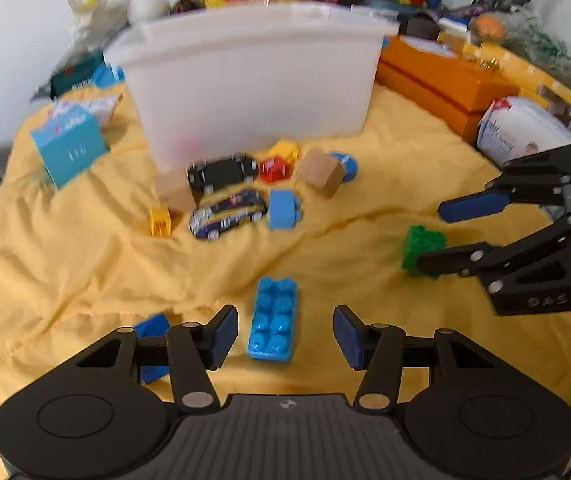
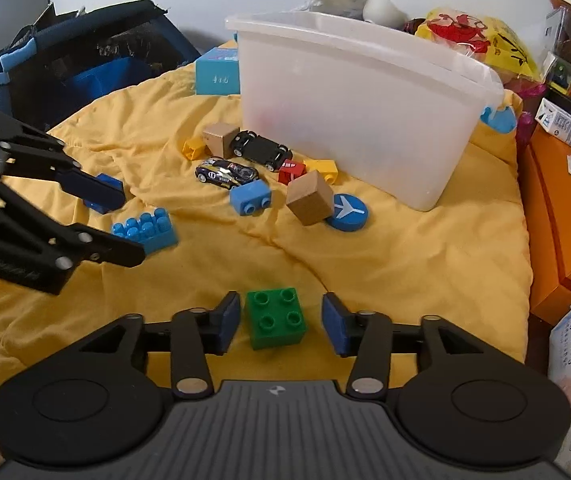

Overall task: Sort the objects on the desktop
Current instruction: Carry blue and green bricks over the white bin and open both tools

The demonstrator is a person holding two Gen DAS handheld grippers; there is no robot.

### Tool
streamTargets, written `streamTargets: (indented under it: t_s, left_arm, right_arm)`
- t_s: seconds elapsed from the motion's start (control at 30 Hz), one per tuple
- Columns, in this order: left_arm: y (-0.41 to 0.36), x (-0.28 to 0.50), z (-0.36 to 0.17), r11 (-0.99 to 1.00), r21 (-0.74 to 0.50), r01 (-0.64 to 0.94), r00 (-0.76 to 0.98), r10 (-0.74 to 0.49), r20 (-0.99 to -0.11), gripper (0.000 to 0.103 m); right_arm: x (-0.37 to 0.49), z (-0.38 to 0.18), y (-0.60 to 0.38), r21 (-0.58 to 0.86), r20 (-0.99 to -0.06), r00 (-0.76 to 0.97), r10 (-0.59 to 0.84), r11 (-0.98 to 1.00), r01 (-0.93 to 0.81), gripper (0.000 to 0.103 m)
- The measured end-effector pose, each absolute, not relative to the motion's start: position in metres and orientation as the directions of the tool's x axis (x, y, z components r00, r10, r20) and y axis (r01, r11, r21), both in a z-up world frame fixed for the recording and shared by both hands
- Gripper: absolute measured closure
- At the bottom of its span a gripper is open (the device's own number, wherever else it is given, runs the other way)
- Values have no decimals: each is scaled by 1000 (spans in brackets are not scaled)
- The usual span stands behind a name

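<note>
Your bin [image 2: 349,92] looks almost empty, only a faint reddish blur showing through its wall, so most sorting remains. Spread before it on the yellow cloth [image 2: 405,264] you have two toy cars, two wooden cubes, one disc and about eight bricks. Your right gripper [image 2: 281,322] stands open astride the green brick [image 2: 276,318], pads clear; your left gripper [image 1: 285,336] stands open astride the long blue brick [image 1: 273,320].

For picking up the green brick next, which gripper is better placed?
Right. The right gripper is open with the green brick between its pads, untouched. The left gripper brackets the light blue brick instead.
</note>
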State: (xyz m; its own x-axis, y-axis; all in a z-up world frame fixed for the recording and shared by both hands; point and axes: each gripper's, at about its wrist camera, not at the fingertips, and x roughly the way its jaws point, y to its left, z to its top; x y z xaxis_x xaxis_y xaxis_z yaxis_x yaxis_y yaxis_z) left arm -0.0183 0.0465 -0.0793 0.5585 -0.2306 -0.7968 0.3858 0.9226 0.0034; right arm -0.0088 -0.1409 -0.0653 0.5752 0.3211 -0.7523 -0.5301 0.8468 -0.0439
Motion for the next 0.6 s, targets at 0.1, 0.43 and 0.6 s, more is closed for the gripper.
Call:
streamTargets:
  t_s: [0.1, 0.43, 0.6]
  left_arm:
    - [48, -15, -91, 921, -5, 389, 531, -229, -816, 48]
    - [55, -15, -77, 915, -18, 402, 552, -258, -793, 76]
    - [64, -9, -28, 914, -10, 406, 645, -295, -705, 76]
  right_arm:
    - [-3, -72, -145, 6, -765, 552, 332, 860, -509, 53]
    - [1, -73, -145, -6, -777, 550, 307, 870, -493, 66]
    - [6, -41, -144, -121, -705, 657, 265, 869, -480, 66]
